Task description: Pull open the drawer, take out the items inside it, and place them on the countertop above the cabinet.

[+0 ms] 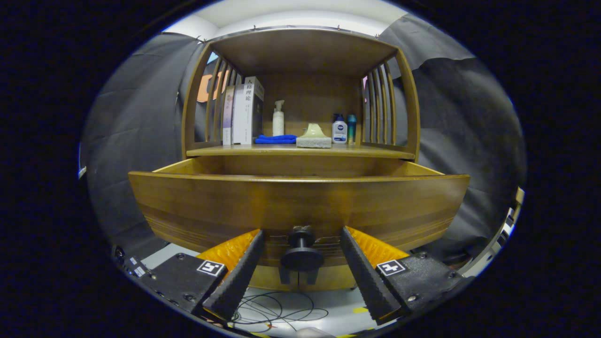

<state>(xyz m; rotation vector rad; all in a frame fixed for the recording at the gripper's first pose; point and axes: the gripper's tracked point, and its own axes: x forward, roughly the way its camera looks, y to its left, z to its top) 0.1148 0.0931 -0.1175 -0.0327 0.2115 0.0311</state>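
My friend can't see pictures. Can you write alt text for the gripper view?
The gripper is open, its fingers either side of the black knob on a pulled-out wooden drawer. On the shelf above stand books, a blue cloth, a sponge and bottles.

Drawer (300, 206) pulled out, knob (301, 256) between spread fingers (237, 277)

The wooden drawer (300, 206) stands pulled out from under the countertop (300, 151). Its round dark knob (301, 253) sits between the gripper's (300, 244) spread fingers, untouched.

Brown wooden drawer (300, 202), black knob (301, 256), blue cloth (276, 139), white bottle (278, 119)
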